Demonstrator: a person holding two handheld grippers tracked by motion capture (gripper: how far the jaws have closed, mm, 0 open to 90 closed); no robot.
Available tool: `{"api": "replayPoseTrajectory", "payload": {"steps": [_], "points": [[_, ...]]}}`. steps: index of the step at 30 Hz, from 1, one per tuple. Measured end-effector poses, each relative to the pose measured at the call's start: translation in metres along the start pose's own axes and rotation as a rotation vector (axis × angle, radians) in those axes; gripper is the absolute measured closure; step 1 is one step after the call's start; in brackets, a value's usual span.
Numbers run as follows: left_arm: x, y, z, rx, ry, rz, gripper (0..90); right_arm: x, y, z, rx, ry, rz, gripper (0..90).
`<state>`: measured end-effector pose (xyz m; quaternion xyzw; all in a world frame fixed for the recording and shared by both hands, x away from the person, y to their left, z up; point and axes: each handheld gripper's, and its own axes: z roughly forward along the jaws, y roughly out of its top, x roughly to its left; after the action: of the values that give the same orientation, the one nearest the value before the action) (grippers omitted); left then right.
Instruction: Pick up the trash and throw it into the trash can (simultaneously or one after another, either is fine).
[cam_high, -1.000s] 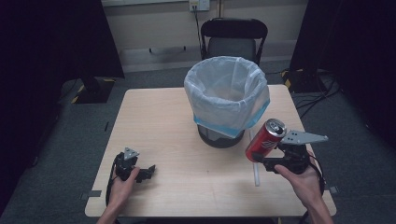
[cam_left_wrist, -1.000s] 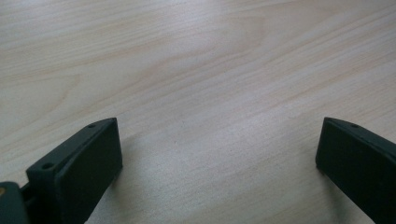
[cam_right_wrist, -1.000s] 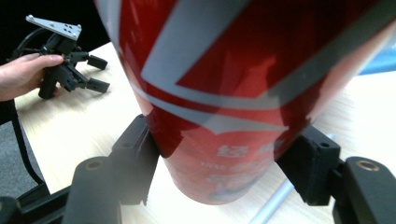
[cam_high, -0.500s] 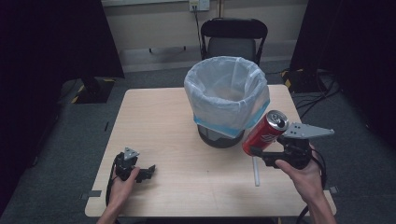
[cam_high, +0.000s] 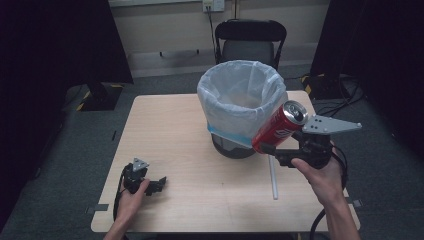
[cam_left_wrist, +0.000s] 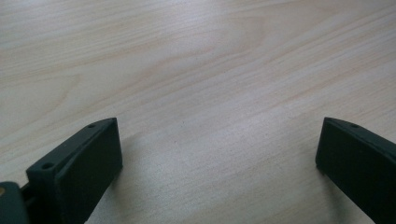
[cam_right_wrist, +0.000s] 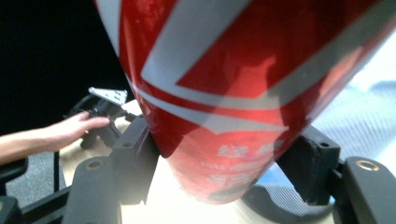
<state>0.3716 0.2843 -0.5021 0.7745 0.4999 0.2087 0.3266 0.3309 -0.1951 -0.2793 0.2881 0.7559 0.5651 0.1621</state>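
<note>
step: carrying red soda can (cam_high: 278, 126) to lined waste bin (cam_high: 240, 100) | right gripper (cam_right_wrist: 219, 154) clenched on can | left gripper (cam_high: 159, 184) released, resting on table (cam_high: 165, 130) | next: lift can over the rim at its left, then let go

A red can (cam_high: 278, 128) with silver-white stripes and white lettering, a black mesh bin (cam_high: 235, 147) lined with a translucent white, blue-edged bag (cam_high: 240, 97), a pale wood-grain bench (cam_high: 165, 130).

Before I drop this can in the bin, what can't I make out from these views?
- Bin bottom, high view: hidden by its own liner and rim.
- Red can lower end, high view: behind the right gripper. Right gripper view: top cut off, lettering blurred.
- White stick, high view: upper end hidden by the gripper.
</note>
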Motion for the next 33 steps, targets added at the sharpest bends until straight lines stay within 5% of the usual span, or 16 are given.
{"api": "replayPoseTrajectory", "payload": {"steps": [13, 33], "points": [[0.0, 0.0, 0.0, 0.001, 0.0, 0.0, 0.0, 0.009, 0.032, 0.008, -0.042, 0.037, -0.023, 34.5], [0.0, 0.0, 0.0, 0.001, 0.0, 0.0, 0.0, -0.005, 0.075, 0.037, -0.111, 0.038, 0.007, 34.6]]}}
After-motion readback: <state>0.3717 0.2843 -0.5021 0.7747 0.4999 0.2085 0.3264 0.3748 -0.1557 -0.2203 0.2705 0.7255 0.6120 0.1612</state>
